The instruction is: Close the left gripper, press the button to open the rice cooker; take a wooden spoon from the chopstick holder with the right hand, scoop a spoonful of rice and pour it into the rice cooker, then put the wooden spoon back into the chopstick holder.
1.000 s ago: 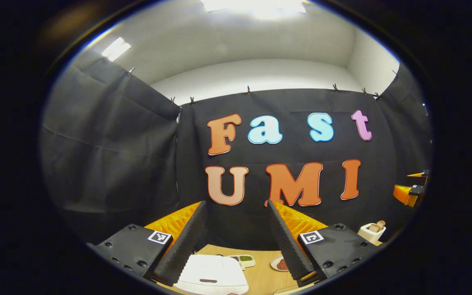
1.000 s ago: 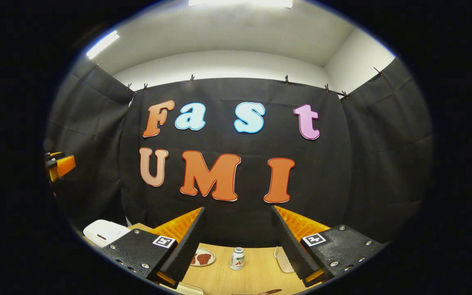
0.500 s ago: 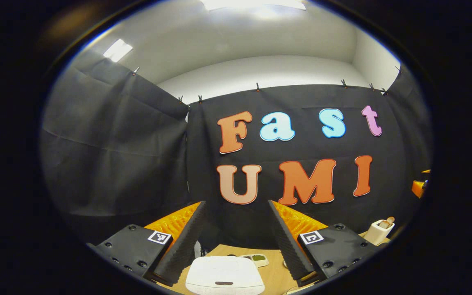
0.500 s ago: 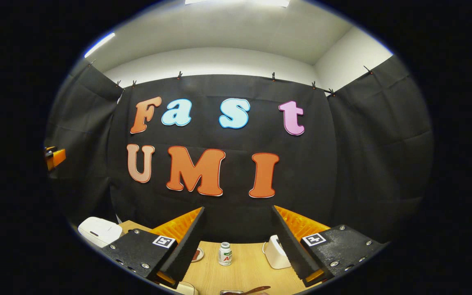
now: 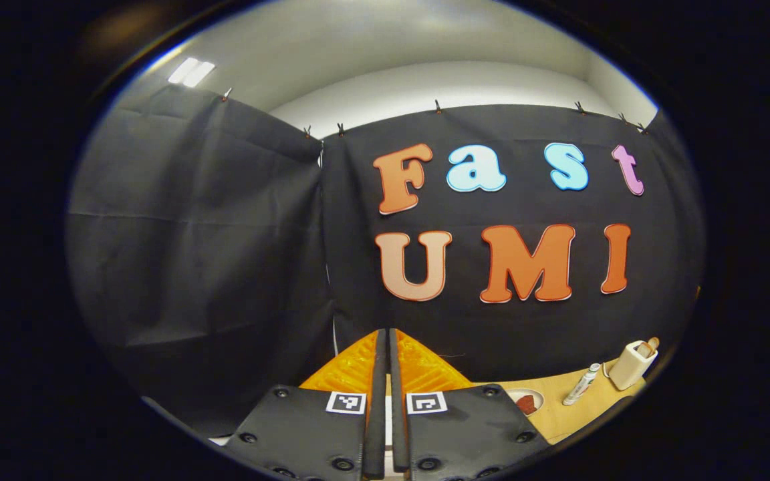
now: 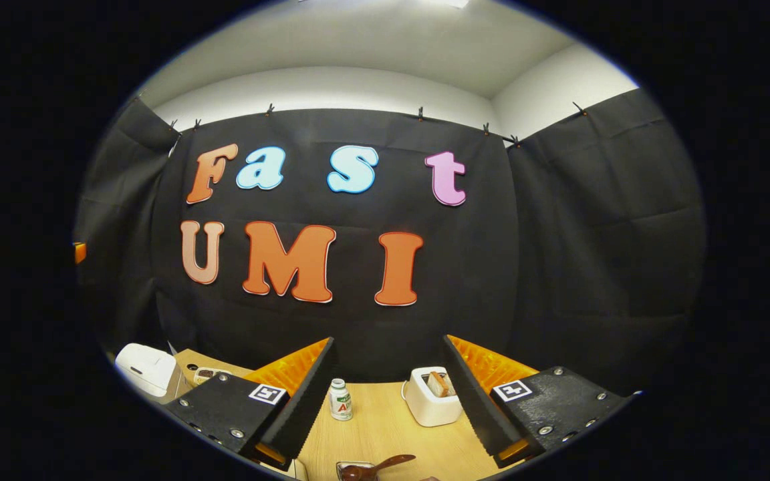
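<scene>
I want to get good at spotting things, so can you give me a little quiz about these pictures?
1. True or false: the left gripper is shut.
2. Fill in: in the right gripper view, the small bottle stands to the ___ of the white holder.
3. The right gripper is: A open, holding nothing; B shut on a spoon; C shut on the bottle.
Key: 1 true; 2 left; 3 A.

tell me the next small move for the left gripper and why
Probably lower the left gripper toward the rice cooker and its button. Its fingers are together, so the closing step looks done, yet it points at the wall, with the cooker lid still down in the right gripper view.
</scene>
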`<state>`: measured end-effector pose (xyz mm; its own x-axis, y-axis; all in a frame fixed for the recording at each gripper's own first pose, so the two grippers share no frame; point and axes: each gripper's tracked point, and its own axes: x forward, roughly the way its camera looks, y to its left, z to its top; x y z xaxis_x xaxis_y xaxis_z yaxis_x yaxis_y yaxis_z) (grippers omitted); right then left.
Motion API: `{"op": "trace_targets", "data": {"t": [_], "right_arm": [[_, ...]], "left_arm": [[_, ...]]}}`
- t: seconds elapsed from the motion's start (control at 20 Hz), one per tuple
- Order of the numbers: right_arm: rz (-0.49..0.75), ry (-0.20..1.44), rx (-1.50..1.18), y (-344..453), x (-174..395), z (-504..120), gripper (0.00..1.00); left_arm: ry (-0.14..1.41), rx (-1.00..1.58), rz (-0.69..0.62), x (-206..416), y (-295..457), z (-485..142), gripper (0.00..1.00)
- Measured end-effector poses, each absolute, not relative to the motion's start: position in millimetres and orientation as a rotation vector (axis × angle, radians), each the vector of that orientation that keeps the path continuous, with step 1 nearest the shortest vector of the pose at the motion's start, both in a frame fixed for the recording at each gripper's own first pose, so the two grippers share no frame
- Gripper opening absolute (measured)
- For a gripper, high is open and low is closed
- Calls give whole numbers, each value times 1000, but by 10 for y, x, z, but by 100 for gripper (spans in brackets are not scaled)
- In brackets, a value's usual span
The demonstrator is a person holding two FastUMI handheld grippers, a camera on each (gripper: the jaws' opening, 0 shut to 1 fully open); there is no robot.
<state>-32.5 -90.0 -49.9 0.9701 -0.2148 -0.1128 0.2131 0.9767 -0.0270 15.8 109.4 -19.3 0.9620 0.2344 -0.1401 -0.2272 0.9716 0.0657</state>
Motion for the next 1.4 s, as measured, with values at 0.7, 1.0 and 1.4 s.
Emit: {"op": "trace_targets", "data": {"t": [0.7,1.0,1.4], "right_arm": [[-332,190,-32,-1111,-732,-732,97],[-398,262,-29,-1010,-900,-1001,97],[-456,379,15,-584,-1172,-1356,97]], "left_arm": [[792,-227,192,198,1226,-1981,5],[988,-324,150,160,1300,-2558,5],[1191,-412,40,238,1255,-3167,5]]}}
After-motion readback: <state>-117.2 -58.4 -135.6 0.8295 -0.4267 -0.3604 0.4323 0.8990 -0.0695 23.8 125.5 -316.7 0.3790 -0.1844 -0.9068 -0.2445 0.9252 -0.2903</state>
